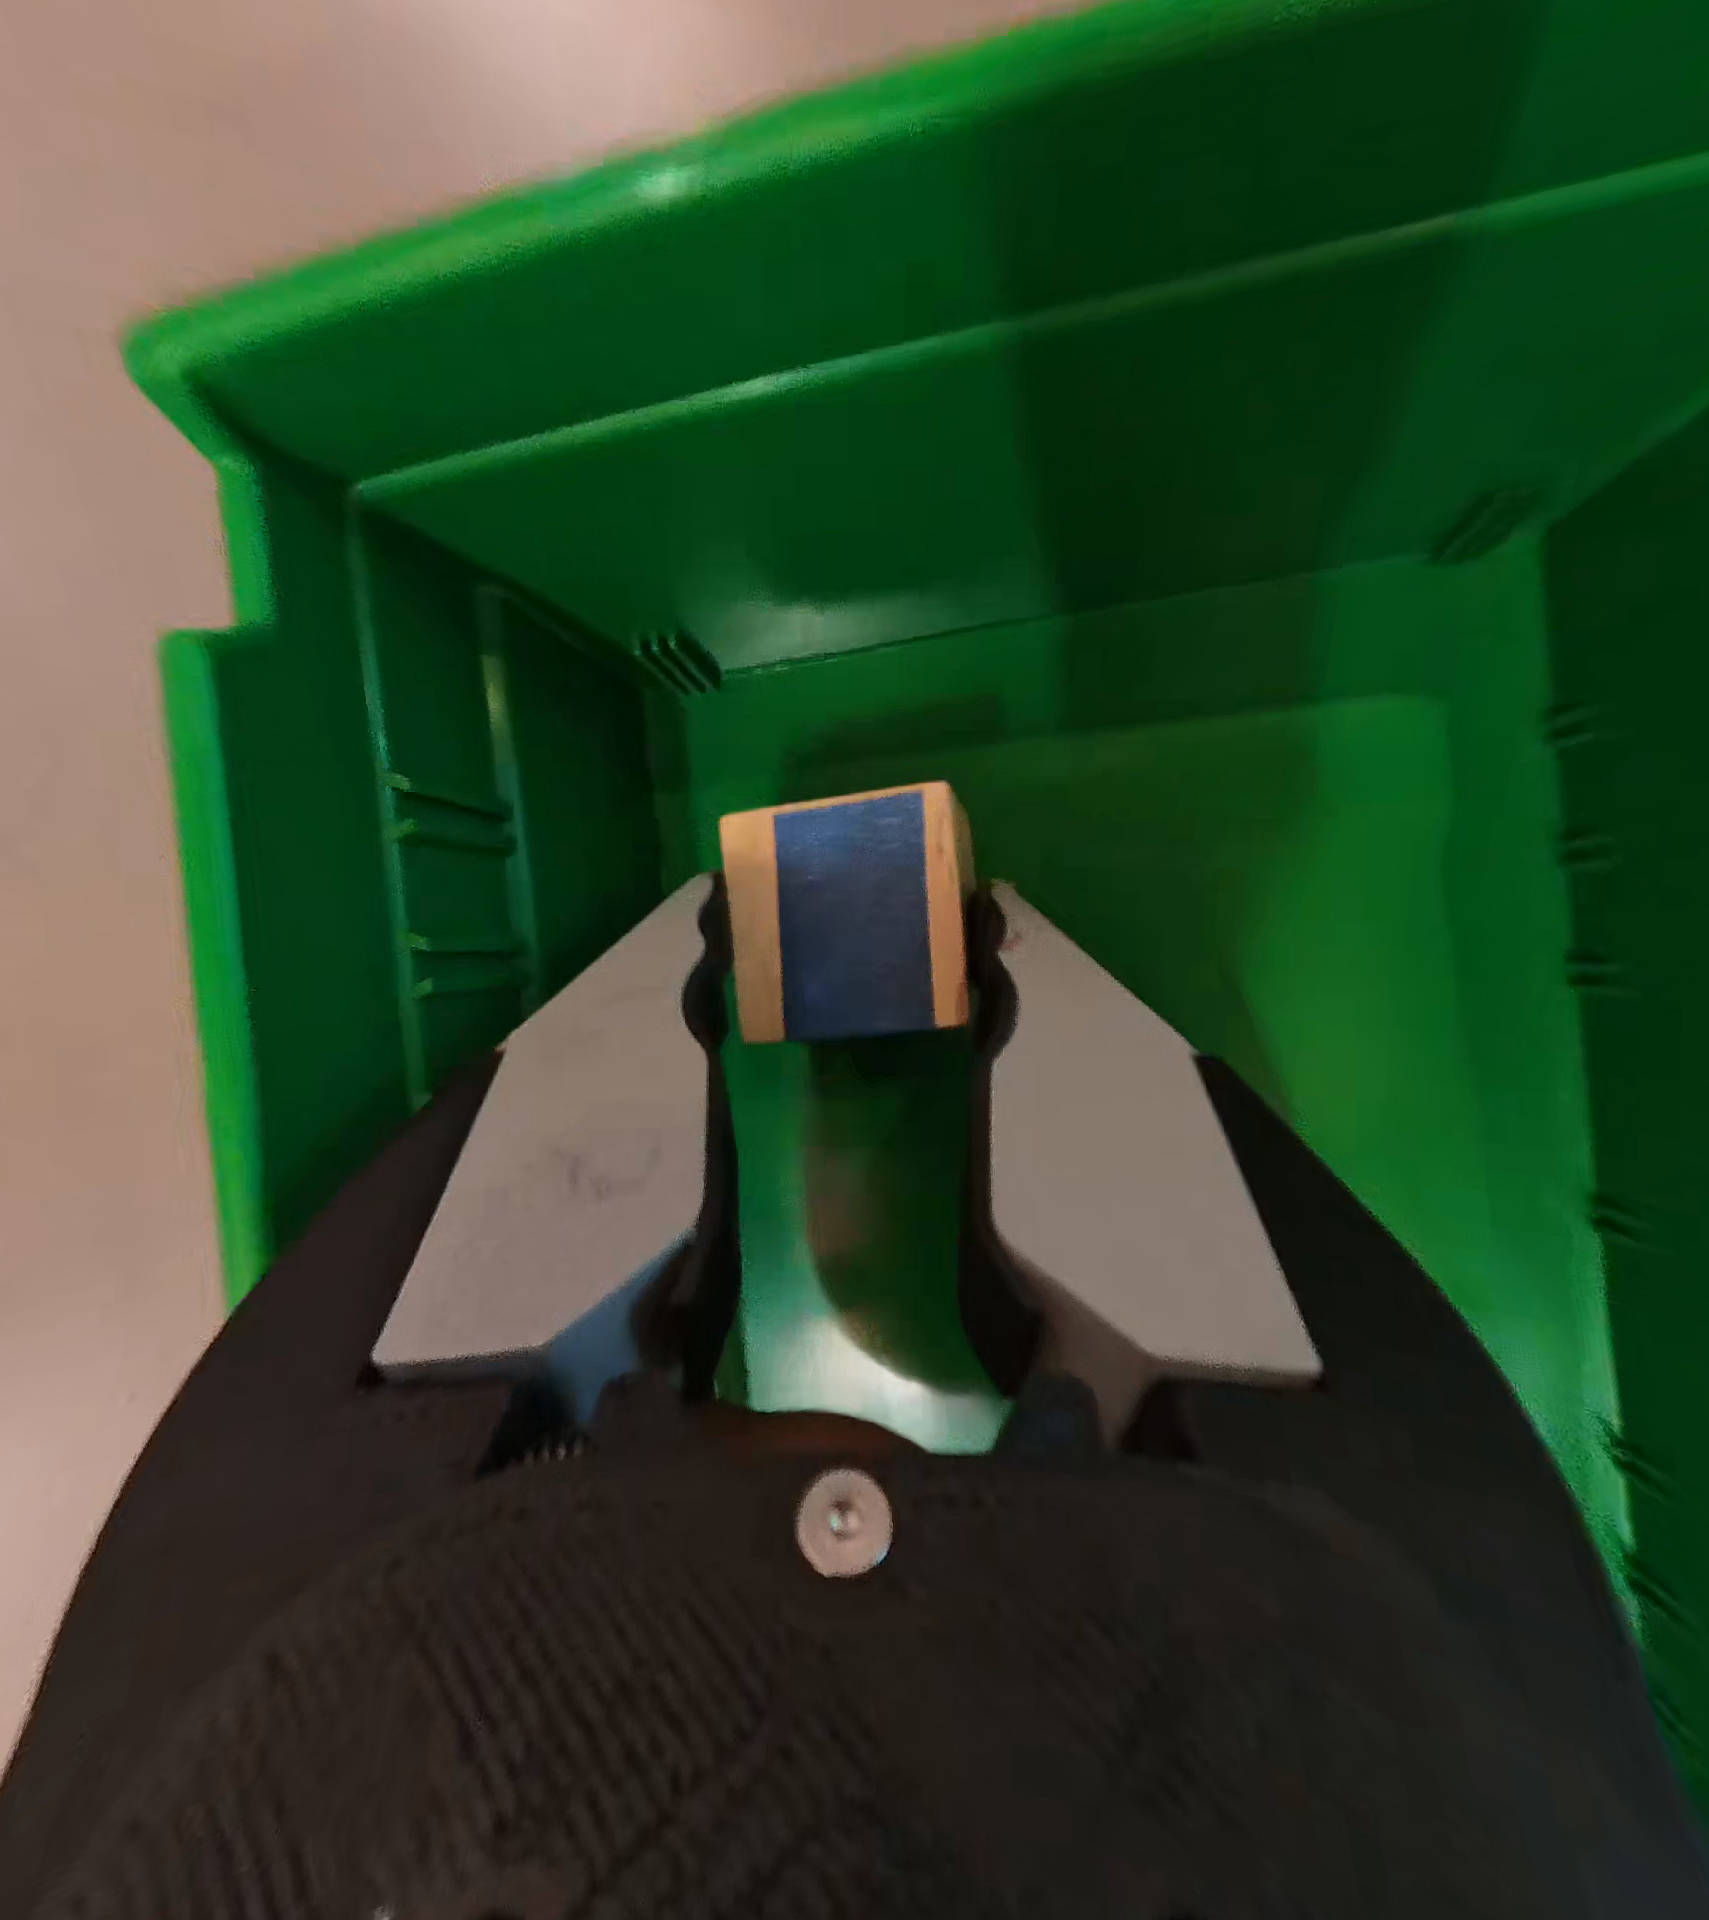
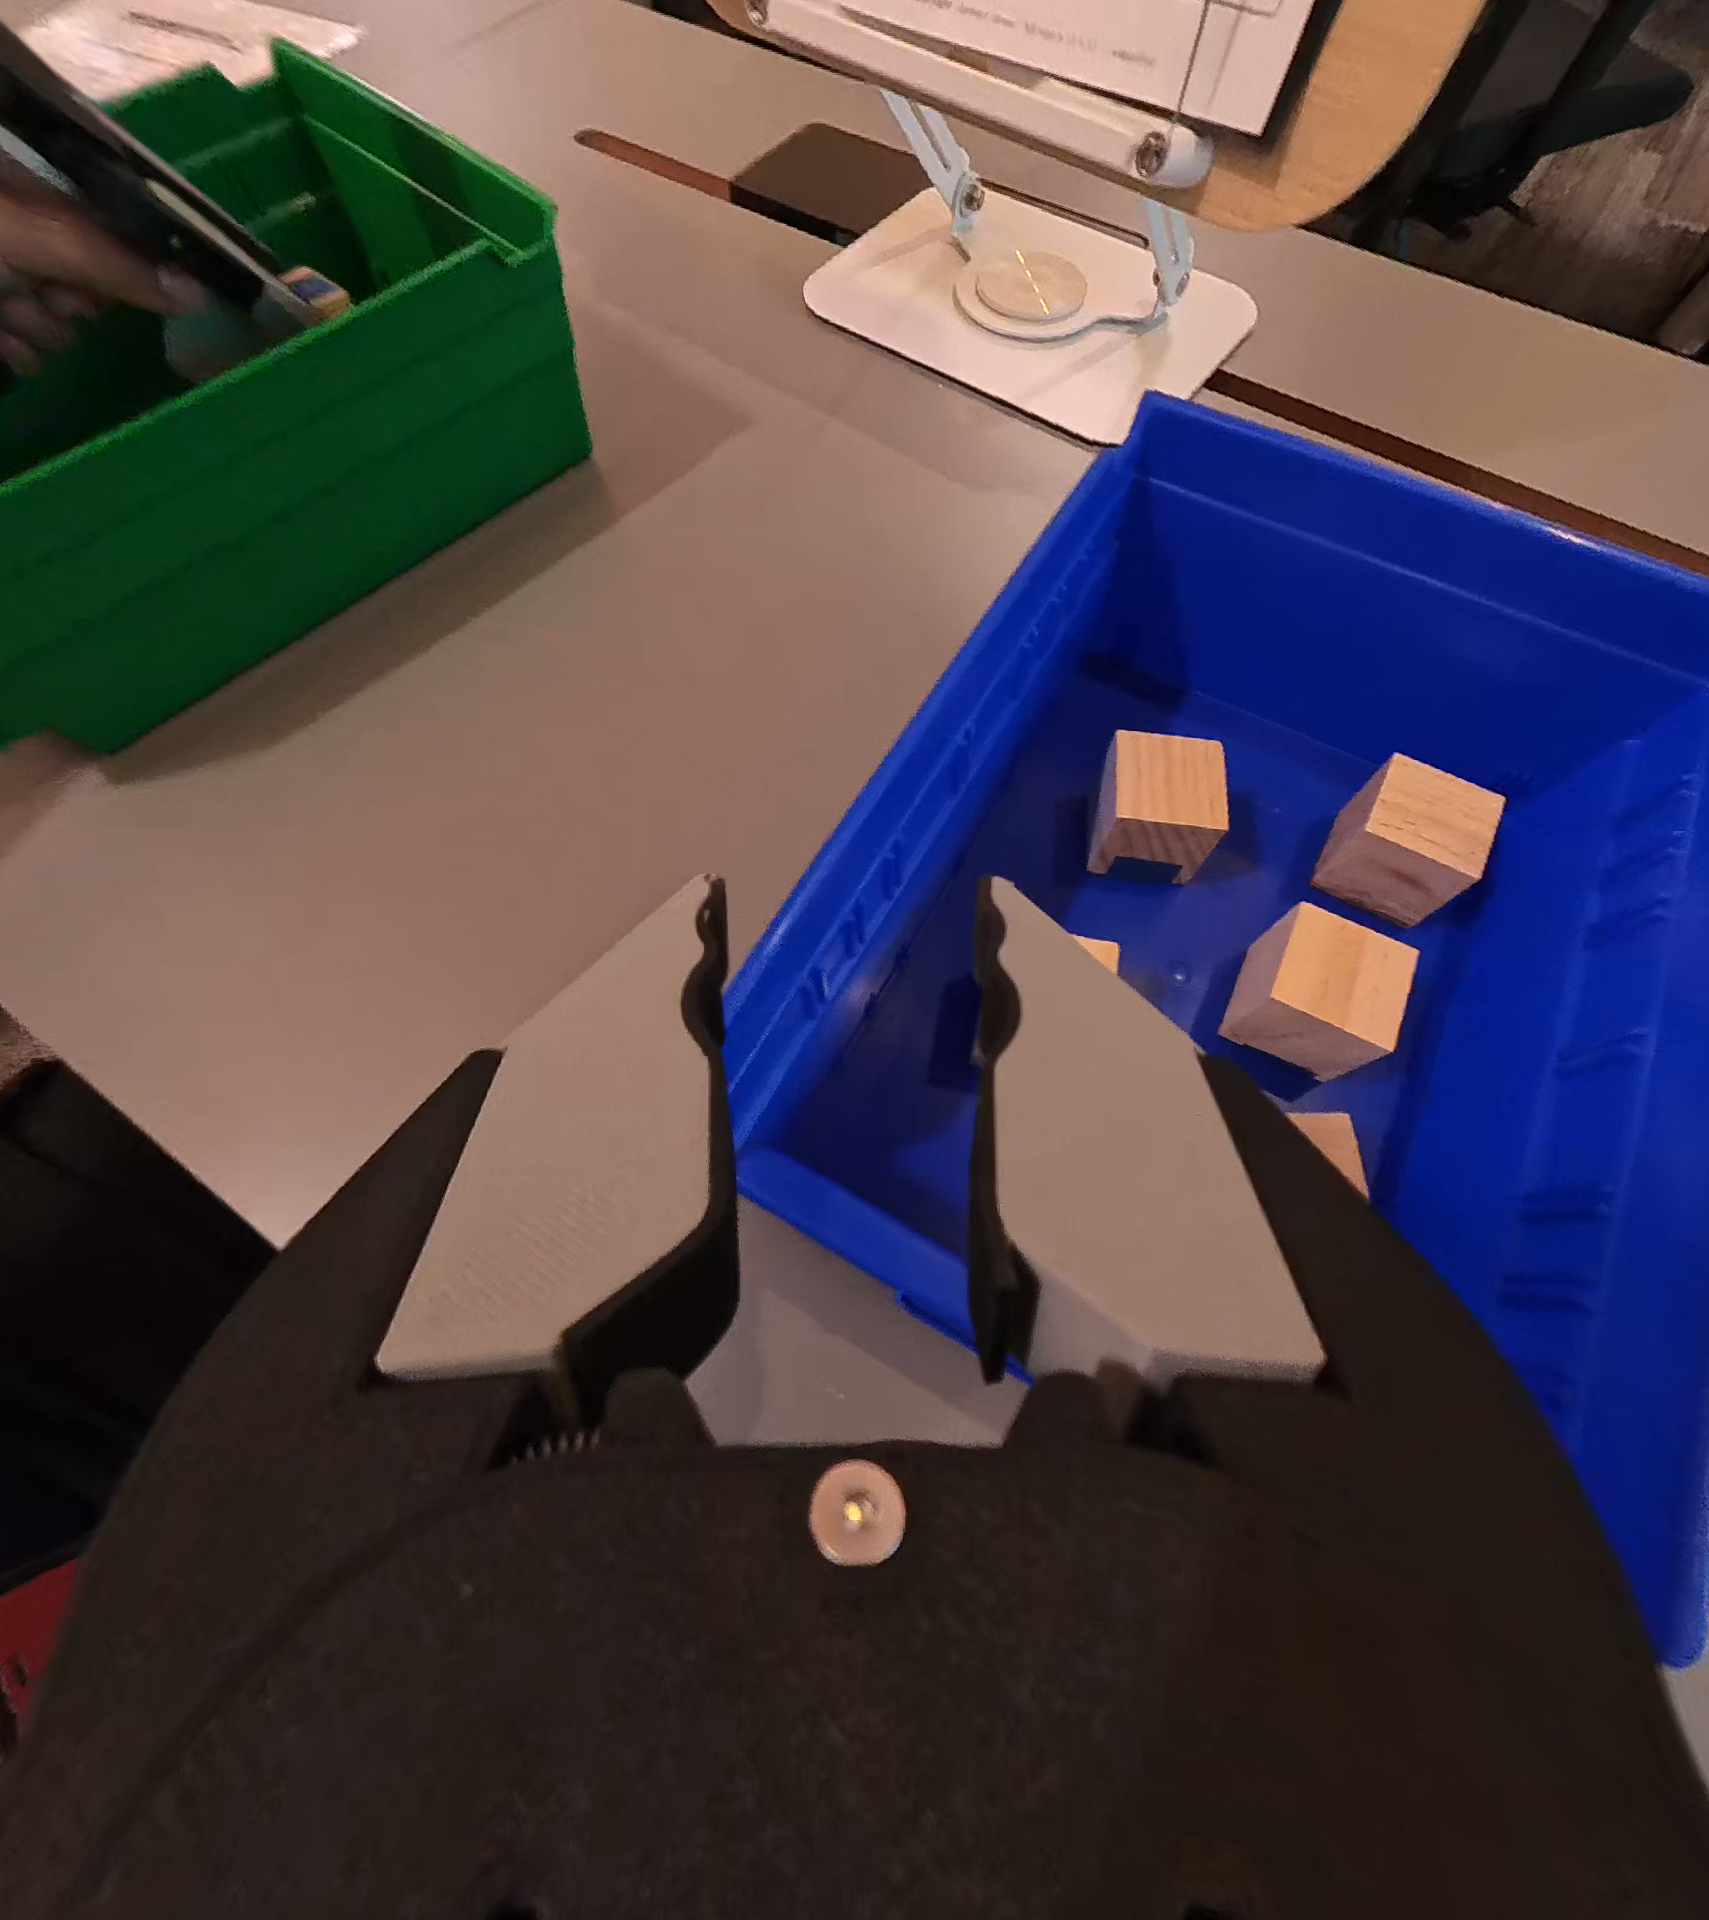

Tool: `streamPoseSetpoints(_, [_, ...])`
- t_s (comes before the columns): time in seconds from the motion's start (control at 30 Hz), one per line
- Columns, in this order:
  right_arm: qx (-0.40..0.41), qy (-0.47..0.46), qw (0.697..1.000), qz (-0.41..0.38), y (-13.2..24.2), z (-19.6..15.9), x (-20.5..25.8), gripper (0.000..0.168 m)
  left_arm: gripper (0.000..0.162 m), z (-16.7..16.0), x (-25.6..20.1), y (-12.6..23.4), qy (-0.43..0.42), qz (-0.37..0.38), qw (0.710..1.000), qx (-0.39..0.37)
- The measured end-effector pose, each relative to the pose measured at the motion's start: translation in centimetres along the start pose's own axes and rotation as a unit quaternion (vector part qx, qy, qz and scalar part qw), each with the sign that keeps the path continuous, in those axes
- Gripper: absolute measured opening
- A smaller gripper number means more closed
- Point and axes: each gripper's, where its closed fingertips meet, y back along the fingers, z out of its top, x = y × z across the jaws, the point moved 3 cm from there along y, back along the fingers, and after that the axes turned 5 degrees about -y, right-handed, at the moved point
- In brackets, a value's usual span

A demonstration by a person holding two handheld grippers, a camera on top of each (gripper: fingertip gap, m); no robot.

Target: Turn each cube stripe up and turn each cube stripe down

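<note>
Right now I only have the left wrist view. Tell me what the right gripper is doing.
Observer: The right gripper is open and empty, above the near corner of a blue bin.
Operator: List what's in that bin.
Observer: Wooden cubes: three in plain sight, two more partly hidden behind the fingers.
Operator: Report their stripes.
Observer: No stripe shows on any visible top face.
</note>
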Motion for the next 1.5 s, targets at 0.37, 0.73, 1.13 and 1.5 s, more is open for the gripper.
streamPoseSetpoints(0.37, [-0.048,-0.088,0.946,0.31,-0.1,1.7,8.1,0.047,0.045,3.8,-11.9,20.3,-0.184,-0.196,0.874,-0.406])
streamPoseSetpoints(0.73, [-0.003,-0.174,0.717,0.675,4.0,2.4,20.0,0.058,0.044,-5.6,-26.4,32.9,-0.378,-0.191,0.626,-0.655])
streamPoseSetpoints(1.13, [0.001,-0.194,0.713,0.674,2.7,1.9,21.0,0.045,0.043,-6.1,-27.4,31.1,-0.341,-0.176,0.665,-0.641])
streamPoseSetpoints(1.5, [-0.101,-0.132,0.949,0.27,1.3,2.2,4.1,0.045,0.045,-6.1,-22.1,29.2,-0.222,-0.137,0.735,-0.626])
